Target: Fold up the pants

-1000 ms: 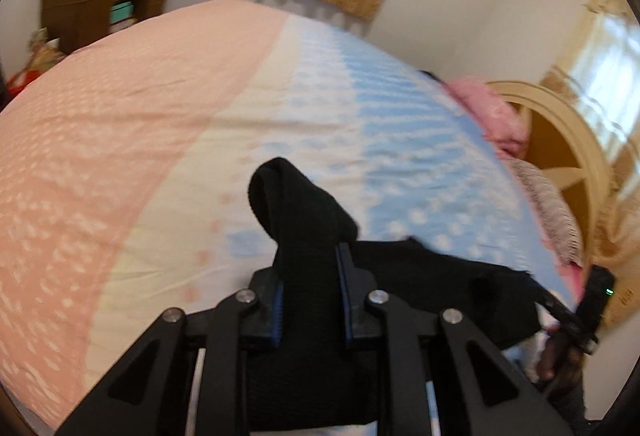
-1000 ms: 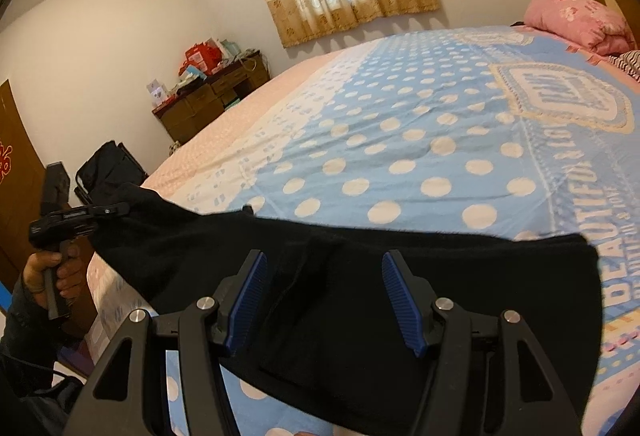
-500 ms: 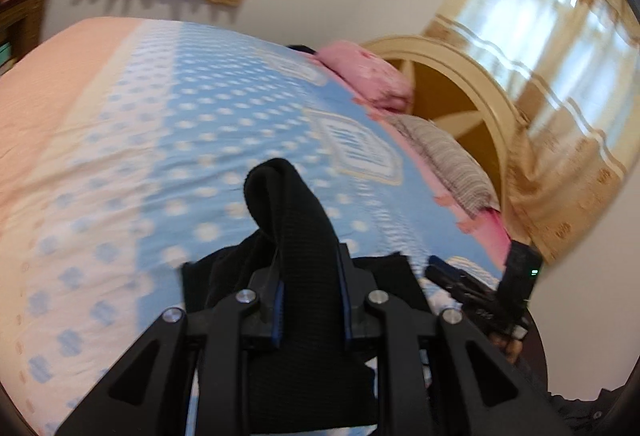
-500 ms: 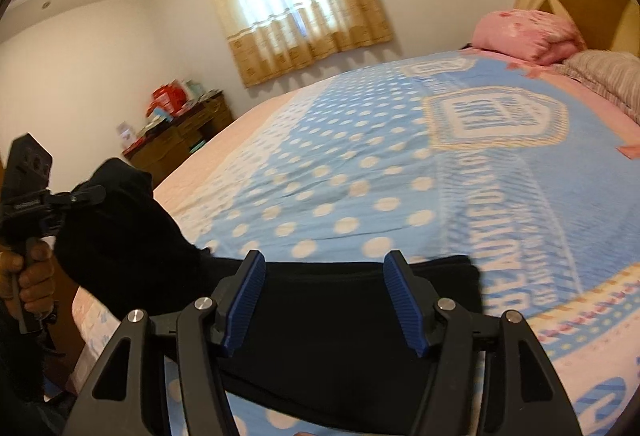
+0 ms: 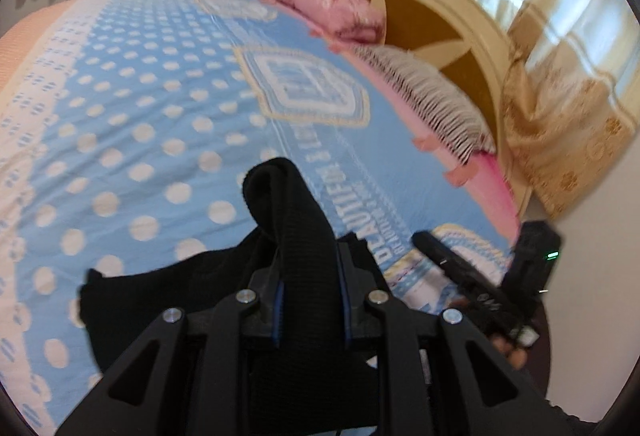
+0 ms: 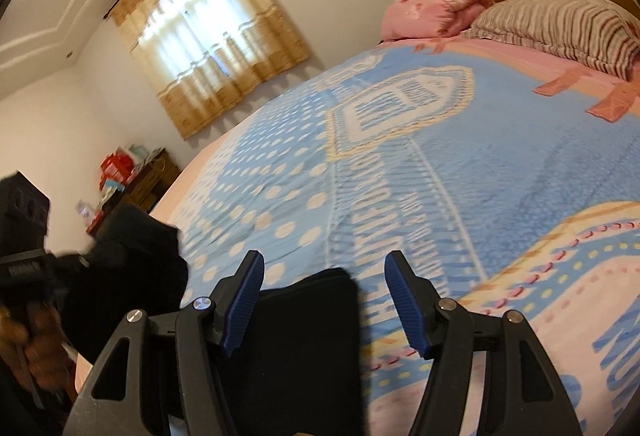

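The black pants lie at the near edge of the bed, also seen in the right wrist view. My left gripper is shut on a bunched end of the pants, held above the bed. In the right wrist view that lifted end hangs at the left by the left gripper's body. My right gripper is open; the pants' edge lies below it between its blue pads. It shows in the left wrist view at the right.
The bed has a blue polka-dot blanket with lettering. A pink pillow and a striped pillow lie against the headboard. A wooden dresser stands by the far wall under a curtained window.
My left gripper has carried the pants' end to the right, toward the right gripper, doubling the fabric over. The right gripper has stayed open and has swung toward the headboard.
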`<state>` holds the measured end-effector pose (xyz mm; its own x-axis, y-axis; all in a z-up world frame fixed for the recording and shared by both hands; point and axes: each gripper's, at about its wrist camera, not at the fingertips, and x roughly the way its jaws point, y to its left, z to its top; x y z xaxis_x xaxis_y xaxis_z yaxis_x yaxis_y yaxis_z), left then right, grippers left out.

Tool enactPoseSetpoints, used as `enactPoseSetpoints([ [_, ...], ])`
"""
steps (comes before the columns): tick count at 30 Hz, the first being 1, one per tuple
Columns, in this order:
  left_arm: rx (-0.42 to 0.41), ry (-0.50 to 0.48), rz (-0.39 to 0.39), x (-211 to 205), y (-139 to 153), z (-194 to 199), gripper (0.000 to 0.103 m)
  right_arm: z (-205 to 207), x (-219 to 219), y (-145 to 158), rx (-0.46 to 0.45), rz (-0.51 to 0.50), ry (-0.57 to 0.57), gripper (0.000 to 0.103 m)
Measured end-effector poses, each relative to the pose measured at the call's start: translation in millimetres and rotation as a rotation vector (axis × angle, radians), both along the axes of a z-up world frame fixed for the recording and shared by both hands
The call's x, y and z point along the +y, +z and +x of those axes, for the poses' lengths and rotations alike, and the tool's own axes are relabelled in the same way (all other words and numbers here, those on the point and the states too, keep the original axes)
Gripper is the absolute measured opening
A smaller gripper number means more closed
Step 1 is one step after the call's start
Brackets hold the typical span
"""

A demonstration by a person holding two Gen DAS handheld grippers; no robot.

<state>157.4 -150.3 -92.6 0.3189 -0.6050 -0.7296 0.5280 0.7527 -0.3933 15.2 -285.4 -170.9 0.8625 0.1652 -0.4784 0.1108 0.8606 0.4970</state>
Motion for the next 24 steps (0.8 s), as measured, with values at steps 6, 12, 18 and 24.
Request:
enactPoseSetpoints([
  [6,0.036,-0.024,0.076,-37,-34,-3,0.023,0,-2,-7,0.018,0.010,-0.001,0.064],
  [12,0.047,-0.072,0.050,-45,-31,-15,0.040,2,-2,-13,0.026,0.004,-0.005,0.065],
  [18,-0.096,-0.048,0.039,-20,0,-26,0.060,-4,-2,-6,0.017,0.016,-0.004,0.065],
  [24,-0.172,0.116,0.108,35,-9,-11,0.072,-9,34,15,0.031,-0.076,0.112,0.064],
])
